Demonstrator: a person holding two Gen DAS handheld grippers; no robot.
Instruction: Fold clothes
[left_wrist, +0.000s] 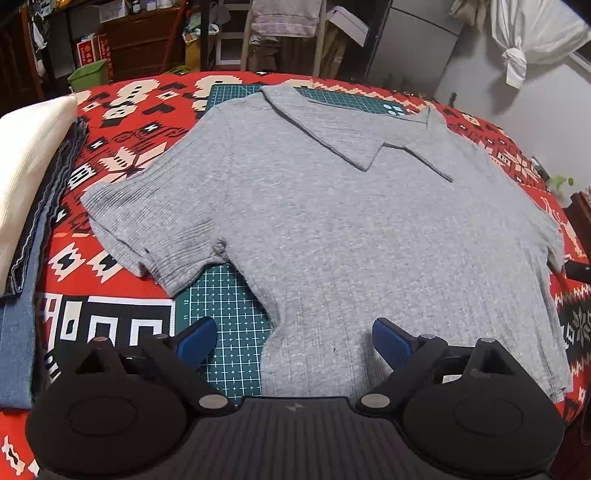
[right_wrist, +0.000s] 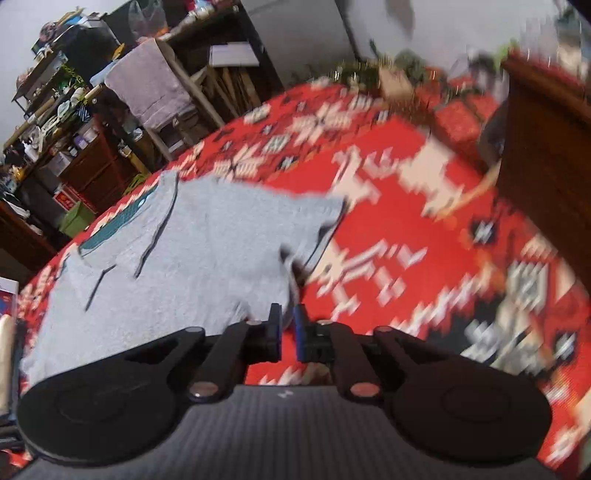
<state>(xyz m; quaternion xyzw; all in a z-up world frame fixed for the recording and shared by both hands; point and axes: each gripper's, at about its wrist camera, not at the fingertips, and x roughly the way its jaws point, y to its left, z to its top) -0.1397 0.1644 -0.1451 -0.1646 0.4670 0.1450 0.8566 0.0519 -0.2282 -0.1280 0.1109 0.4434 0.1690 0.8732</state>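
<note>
Garment: a grey ribbed shirt (left_wrist: 332, 221) lies spread flat, collar (left_wrist: 325, 129) away from me, on a green cutting mat (left_wrist: 221, 314) over the red patterned cloth (left_wrist: 122, 110) that covers the desk.
Left tool (left_wrist: 293, 341): its blue fingers (left_wrist: 197, 338) stand wide apart and grip nothing; one is over the mat, the other over the shirt's lower body, with the side edge between them.
Right tool (right_wrist: 289, 325): fingers nearly together, a thin gap showing; it sits just beside the shirt's right side edge below the sleeve (right_wrist: 317, 221). I cannot tell whether any fabric is caught — the spot is hidden by the fingers and the frame is smeared.
Stage (my judgement): the shirt is laid out and no fold is made yet.
Risk 1: if the right tool holds nothing, lifting would leave that side on the desk and the fold would go lopsided.
Risk 2: a left pinch taking only the top layer would drag the shirt and wrinkle it.
Risk 3: pulling may shift the mat on the cloth.
Left view only: the whole shirt outline, and a stack of folded clothes (left_wrist: 29, 184) at the left edge — cream on denim.
Right view only: the right sleeve close up, its edge curled, and a dark wooden piece of furniture (right_wrist: 546, 166) at the desk's far right.
</note>
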